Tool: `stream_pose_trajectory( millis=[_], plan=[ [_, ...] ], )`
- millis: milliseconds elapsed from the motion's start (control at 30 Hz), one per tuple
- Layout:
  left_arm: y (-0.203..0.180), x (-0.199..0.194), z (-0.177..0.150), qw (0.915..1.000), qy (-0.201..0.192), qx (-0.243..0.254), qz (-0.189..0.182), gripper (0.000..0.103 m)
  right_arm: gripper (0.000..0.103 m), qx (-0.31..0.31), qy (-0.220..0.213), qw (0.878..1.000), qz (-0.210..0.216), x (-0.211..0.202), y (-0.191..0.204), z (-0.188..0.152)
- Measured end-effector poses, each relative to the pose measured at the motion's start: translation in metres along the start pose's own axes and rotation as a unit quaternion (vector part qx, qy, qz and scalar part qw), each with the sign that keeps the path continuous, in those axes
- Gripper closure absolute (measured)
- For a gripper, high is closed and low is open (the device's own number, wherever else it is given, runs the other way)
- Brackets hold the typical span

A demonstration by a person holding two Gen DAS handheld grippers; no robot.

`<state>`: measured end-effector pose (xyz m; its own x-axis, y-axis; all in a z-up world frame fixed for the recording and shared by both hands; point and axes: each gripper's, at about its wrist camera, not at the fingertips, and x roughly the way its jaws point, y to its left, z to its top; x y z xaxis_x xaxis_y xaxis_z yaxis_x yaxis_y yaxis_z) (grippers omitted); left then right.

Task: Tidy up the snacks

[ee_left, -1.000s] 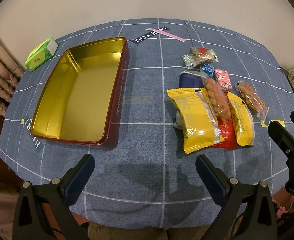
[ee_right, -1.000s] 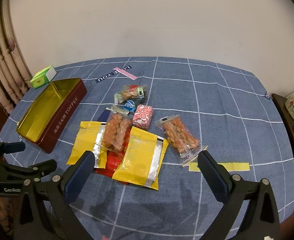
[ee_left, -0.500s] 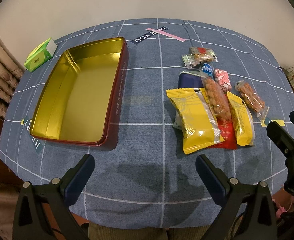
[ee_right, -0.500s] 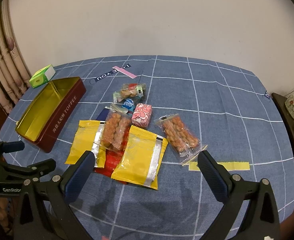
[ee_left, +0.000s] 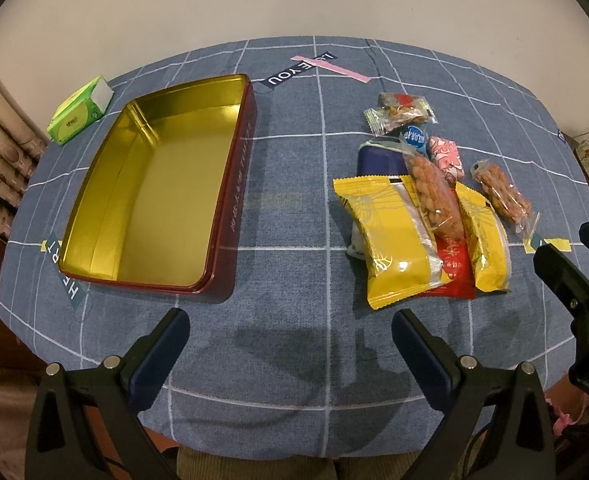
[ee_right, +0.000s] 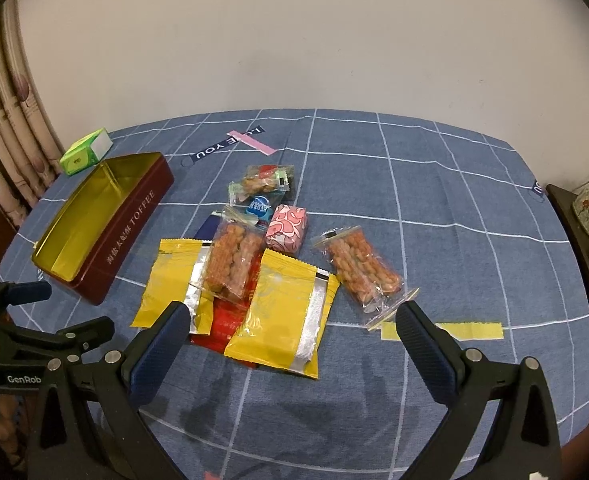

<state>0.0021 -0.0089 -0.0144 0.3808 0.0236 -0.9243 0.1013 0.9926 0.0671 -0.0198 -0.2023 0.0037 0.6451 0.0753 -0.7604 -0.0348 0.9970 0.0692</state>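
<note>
Both grippers, left gripper and right gripper, hover wide-jawed and empty; snacks lie heaped beside the vacant tin, awaiting loading.

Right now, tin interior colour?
Gold inside the tin, maroon outside; left wrist view shows it best.

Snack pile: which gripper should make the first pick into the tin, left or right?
Probably right. The right gripper hangs open just short of the near yellow packet; the left gripper is open over bare cloth between the empty tin and the pile.
</note>
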Motion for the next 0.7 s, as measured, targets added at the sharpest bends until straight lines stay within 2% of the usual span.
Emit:
stream_pose_trajectory(
  millis=[467, 700],
  plan=[
    [-0.002, 0.002, 0.001, 1.0000, 0.001, 0.004, -0.002, 0.000, 0.001, -0.004, 0.003, 1.000, 0.004, 0.000, 0.000, 0.001],
    [-0.001, 0.003, 0.003, 1.0000, 0.001, 0.005, -0.003, 0.000, 0.001, -0.035, 0.013, 0.999, -0.002, 0.006, -0.011, 0.005]
  ],
)
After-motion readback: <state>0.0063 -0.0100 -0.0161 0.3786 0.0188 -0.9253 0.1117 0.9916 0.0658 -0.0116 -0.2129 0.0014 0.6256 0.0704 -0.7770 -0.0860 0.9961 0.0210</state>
